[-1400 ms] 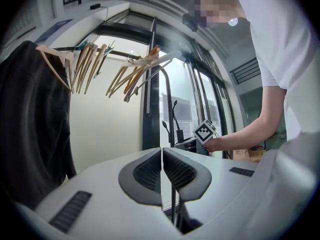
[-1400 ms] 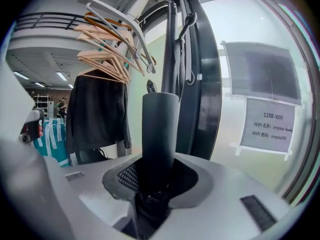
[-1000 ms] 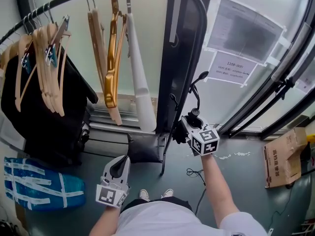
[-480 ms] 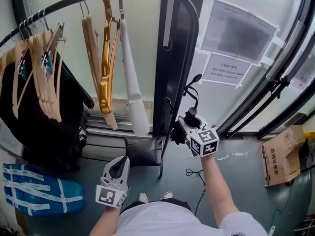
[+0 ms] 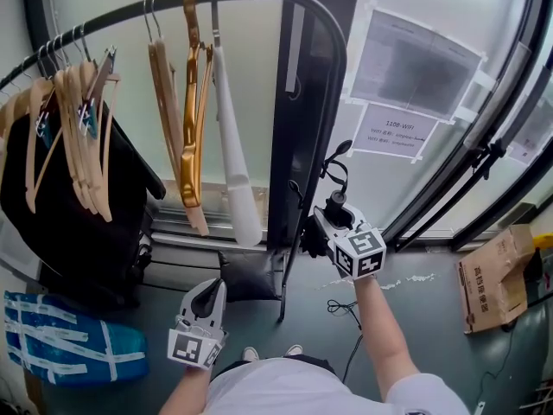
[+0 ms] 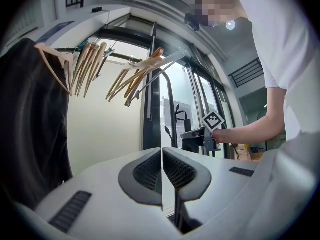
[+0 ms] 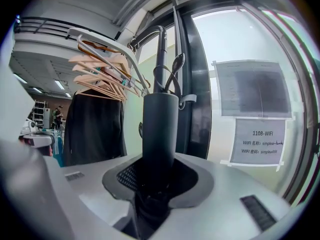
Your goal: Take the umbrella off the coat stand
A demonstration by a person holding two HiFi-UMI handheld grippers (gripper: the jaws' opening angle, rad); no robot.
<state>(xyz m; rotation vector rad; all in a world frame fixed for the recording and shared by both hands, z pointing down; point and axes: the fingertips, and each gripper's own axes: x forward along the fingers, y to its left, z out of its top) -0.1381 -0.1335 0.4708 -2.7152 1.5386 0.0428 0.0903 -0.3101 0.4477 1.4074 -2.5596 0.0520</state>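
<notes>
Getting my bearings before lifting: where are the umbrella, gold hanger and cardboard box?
umbrella [image 7: 160, 129], right gripper view, on its dark handle
gold hanger [image 5: 191, 145], head view, on its arm
cardboard box [image 5: 494, 278], head view, on its side face

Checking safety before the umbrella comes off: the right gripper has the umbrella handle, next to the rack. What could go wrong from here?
1. The umbrella handle is clamped only by the right gripper. The left gripper is shut, empty and off to the side, so a slip could drop the umbrella.
2. Its strap loops up close to the rack rail and might snag.
3. The wooden hangers hang nearby and could get knocked.
</notes>
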